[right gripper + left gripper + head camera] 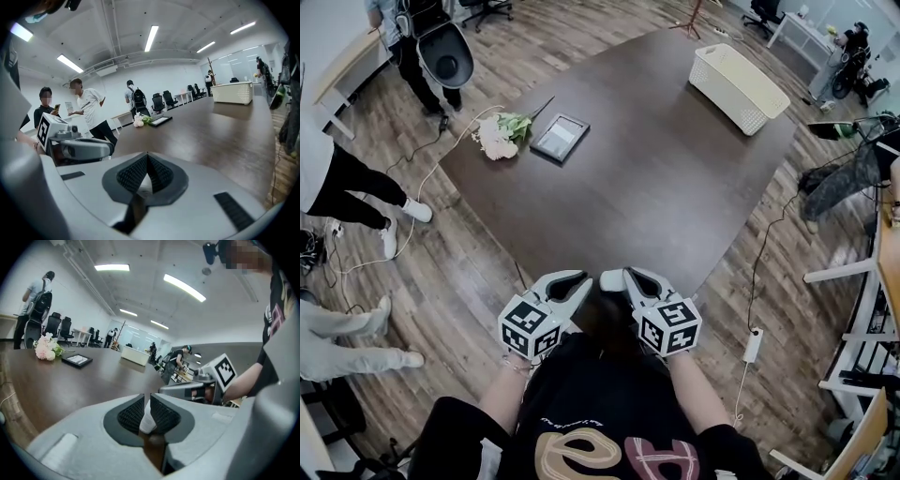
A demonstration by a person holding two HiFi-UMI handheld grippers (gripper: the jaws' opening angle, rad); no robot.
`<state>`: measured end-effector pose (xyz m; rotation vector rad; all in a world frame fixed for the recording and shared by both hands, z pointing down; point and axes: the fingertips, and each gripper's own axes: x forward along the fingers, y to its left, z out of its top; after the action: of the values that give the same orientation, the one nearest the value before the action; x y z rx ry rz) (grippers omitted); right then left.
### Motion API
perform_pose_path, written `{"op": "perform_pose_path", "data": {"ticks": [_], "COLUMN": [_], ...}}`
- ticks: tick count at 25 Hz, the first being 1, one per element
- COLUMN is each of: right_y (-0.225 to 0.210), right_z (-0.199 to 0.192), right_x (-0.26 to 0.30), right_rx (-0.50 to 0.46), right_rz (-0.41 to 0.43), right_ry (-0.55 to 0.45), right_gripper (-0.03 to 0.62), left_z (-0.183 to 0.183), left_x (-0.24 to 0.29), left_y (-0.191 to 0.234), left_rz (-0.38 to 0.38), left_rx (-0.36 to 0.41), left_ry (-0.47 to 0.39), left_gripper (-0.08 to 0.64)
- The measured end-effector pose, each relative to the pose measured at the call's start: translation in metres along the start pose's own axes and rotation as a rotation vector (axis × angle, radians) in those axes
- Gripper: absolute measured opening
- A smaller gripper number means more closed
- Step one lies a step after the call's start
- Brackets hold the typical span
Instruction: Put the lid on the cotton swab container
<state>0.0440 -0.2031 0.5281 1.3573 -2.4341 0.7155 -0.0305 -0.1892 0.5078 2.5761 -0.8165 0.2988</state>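
Note:
At the near edge of the dark table (656,187), my left gripper (578,282) and right gripper (624,278) point toward each other, tips almost meeting. A small white piece (612,279) shows between them. In the left gripper view the ribbed pads (131,414) press on a narrow white object (148,420). The right gripper view shows its jaws closed at the tip on a pale white object (146,182). Which one is the lid and which the cotton swab container I cannot tell. Each gripper also appears in the other's view: the right gripper (187,390) and the left gripper (86,149).
A white slatted basket (739,86) stands at the table's far right. A framed picture (560,137) and a flower bunch (500,134) lie at the far left. People stand on the wooden floor to the left. A power strip (752,345) and cables lie on the floor.

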Motion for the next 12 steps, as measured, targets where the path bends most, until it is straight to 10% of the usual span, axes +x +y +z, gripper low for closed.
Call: {"op": "perform_pose_path", "data": {"ticks": [12], "right_y": [0.0], "right_z": [0.0], "right_x": [0.0], "right_rx": [-0.007], "right_rz": [-0.017], "right_ry": [-0.015], "right_gripper": [0.005], "left_z": [-0.012], "left_x": [0.032], "left_y": [-0.036], "left_rz": [0.007], "left_rx": [0.156], "left_ry": [0.12], "left_gripper": [0.008]}}
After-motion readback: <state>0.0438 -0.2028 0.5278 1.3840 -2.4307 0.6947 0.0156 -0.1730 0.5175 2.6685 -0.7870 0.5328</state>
